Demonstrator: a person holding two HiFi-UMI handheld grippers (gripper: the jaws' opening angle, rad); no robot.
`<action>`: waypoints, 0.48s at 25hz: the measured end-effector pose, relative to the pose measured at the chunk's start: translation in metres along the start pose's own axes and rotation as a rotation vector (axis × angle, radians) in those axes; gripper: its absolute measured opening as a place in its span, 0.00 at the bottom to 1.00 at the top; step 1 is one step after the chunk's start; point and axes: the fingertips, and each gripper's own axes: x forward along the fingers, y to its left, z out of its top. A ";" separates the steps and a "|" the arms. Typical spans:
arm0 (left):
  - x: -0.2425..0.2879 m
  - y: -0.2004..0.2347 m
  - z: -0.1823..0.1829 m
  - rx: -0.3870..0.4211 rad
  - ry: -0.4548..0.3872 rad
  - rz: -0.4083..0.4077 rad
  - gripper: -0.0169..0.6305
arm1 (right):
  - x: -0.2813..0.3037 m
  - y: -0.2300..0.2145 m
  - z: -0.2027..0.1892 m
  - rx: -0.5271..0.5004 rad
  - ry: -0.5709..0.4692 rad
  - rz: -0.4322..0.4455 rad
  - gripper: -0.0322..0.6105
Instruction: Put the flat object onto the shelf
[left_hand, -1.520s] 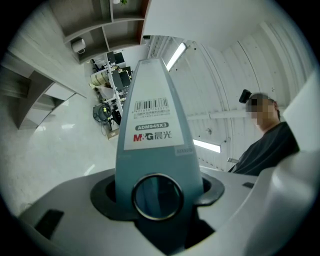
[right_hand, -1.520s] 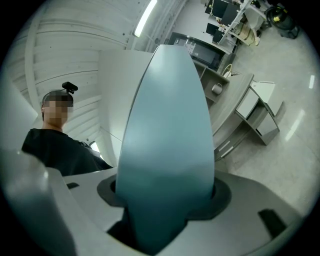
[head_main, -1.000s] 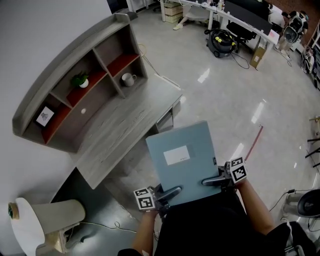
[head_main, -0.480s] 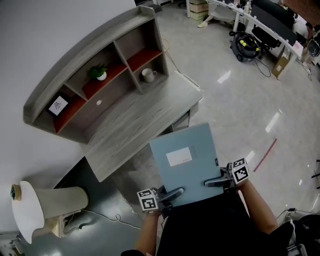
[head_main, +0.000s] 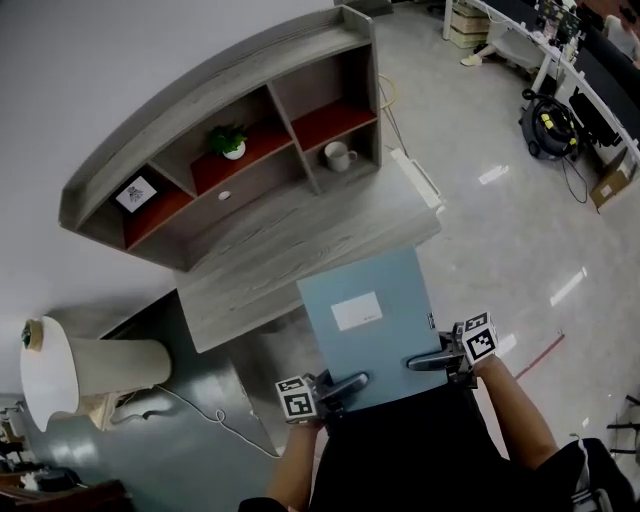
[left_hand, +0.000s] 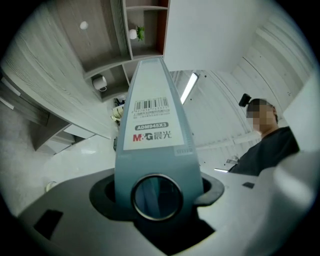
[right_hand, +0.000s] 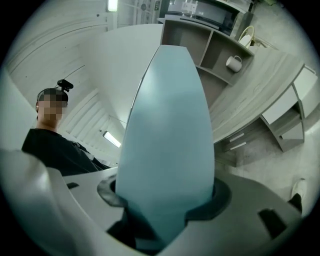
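Clamping one blue-grey file box (head_main: 366, 325) by its near edge, the left gripper (head_main: 352, 382) and right gripper (head_main: 418, 362) hold it flat, just by the one desk (head_main: 290, 250). Its shelf (head_main: 250, 110) carries one mug (head_main: 338, 155), one plant (head_main: 230, 142) and one framed picture (head_main: 138, 194).

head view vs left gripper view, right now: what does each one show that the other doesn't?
Head view only: the broad face of the blue file box with its white label, the left gripper and right gripper both clamped on its near edge, and a framed picture in the shelf's left compartment.
Left gripper view only: the box's spine, with barcode sticker and round finger hole, seated between that gripper's jaws.
Both: the box, the grey shelf on the desk, its potted plant and white mug.
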 end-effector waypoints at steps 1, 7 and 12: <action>0.008 0.004 0.007 -0.002 -0.017 0.008 0.46 | -0.005 -0.006 0.011 0.001 0.018 0.008 0.48; 0.051 0.025 0.043 -0.042 -0.087 0.057 0.46 | -0.030 -0.036 0.063 0.045 0.089 0.051 0.48; 0.080 0.044 0.070 -0.055 -0.142 0.101 0.46 | -0.048 -0.062 0.101 0.064 0.154 0.079 0.48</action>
